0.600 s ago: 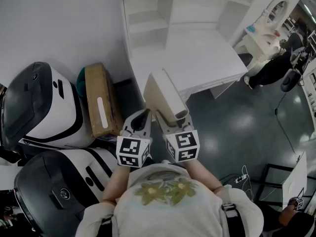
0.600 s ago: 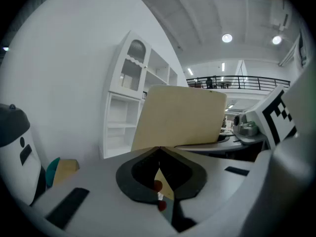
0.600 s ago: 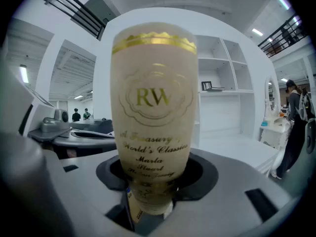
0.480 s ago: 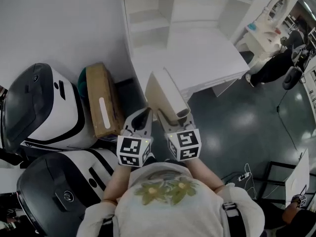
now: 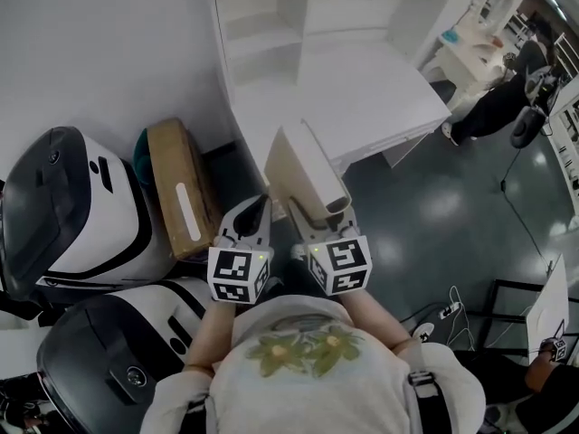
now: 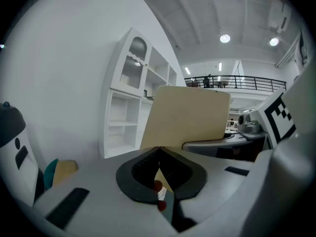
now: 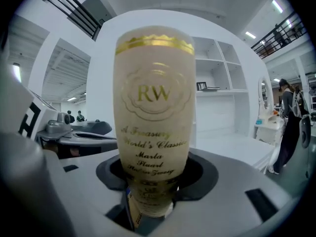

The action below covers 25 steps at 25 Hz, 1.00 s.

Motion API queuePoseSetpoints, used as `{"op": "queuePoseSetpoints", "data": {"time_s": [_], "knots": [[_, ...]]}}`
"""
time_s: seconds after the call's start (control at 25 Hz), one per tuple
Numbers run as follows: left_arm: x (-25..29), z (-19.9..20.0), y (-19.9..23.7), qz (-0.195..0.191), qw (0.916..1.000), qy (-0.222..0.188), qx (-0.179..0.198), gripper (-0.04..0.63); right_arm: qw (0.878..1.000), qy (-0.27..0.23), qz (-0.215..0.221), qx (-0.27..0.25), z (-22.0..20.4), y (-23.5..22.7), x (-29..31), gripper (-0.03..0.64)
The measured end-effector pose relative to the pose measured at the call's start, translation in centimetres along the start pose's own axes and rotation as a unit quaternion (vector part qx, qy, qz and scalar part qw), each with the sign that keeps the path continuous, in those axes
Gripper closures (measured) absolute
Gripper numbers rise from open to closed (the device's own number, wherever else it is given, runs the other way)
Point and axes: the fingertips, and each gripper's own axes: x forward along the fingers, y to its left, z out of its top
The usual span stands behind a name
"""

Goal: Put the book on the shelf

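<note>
Jaws of the right gripper [image 7: 154, 184] are clamping the lower end of the book [image 7: 154, 98], their dark rounded pads pressing on either side of its spine. The book is standing upright out of the grip. It is a thick cream hardback with a curved matte spine, a gold band near the top, a gold "RW" crest and gold script beneath. In the head view its flat pale cover is slanting up and away from the person, its top showing against the near corner of the desk [image 5: 362, 98]. Jaws of the left gripper [image 6: 159, 149] are sitting together, tips meeting, with nothing between them. That gripper is hovering just beside the right one, left of the book and apart from it. Each gripper is carrying a white cube with black square markers at its back. Beyond the book, the shelf [image 5: 258, 39] is rising at the back of the smooth white desk, a white boxy unit with open square compartments, well apart from the book. Left of the grippers, a long brown cardboard box [image 5: 176, 188] is lying by the wall, and two rounded, glossy white-and-black machines [image 5: 63, 206] are sitting beside it. The floor [image 5: 434, 215] is showing dark and shiny, and a person in dark clothes [image 5: 493, 116] is standing at the far right.
</note>
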Motion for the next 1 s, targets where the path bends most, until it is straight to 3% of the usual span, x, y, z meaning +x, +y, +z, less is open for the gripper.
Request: {"op": "queuePoseSetpoints", "data": {"time_s": [0.6, 0.8, 1.0], "knots": [[5.4, 1.3, 3.6, 0.003, 0.9999, 0.01, -0.001, 0.568, 1.0, -0.026, 0.008, -0.003, 2.0, -3.3, 6.6, 0.379], [8.4, 2.3, 5.1, 0.005, 0.9999, 0.013, 0.002, 0.568, 0.998, -0.049, 0.032, 0.012, 3.7, -4.7, 9.5, 0.379], [11.3, 3.8, 6.9, 0.013, 0.9998, 0.01, 0.008, 0.568, 0.998, -0.063, 0.03, -0.002, 5.8, -6.6, 12.9, 0.379]]}}
